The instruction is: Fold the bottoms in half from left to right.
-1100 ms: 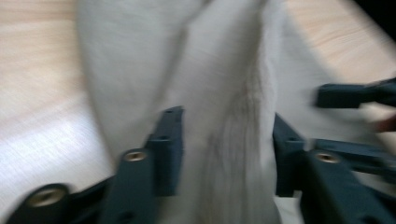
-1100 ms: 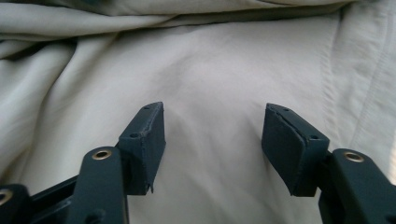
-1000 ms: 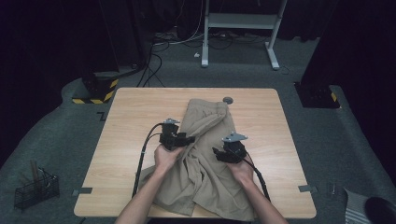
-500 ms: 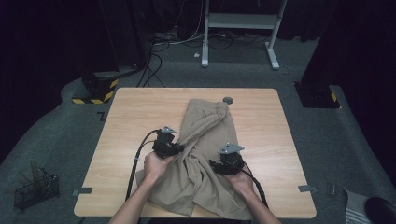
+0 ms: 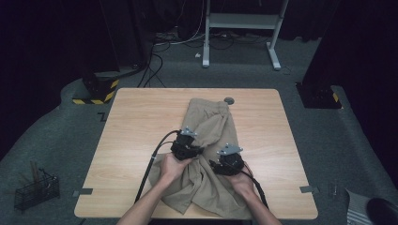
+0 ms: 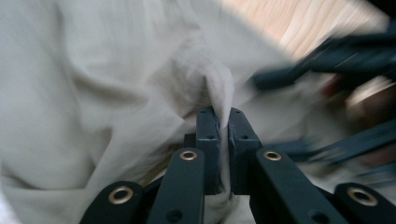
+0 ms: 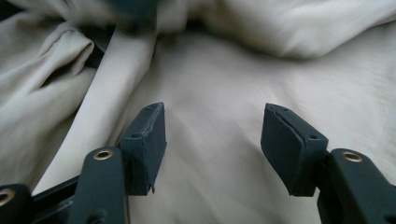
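Both grippers on the trousers (image 5: 206, 140)
Left gripper (image 6: 223, 122) pinches a cloth fold; right gripper (image 7: 212, 133) gapes over flat cloth, near table (image 5: 136, 122) edge.

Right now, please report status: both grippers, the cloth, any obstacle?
Left gripper shut on khaki garment. Right gripper open over it. Garment rumpled on table. No obstacle seen.

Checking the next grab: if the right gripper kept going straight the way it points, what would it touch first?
Most likely the beige trousers: the right gripper has open fingers over a smooth stretch of that cloth, with nothing between. Depth is hard to judge, but the fabric looks very near.
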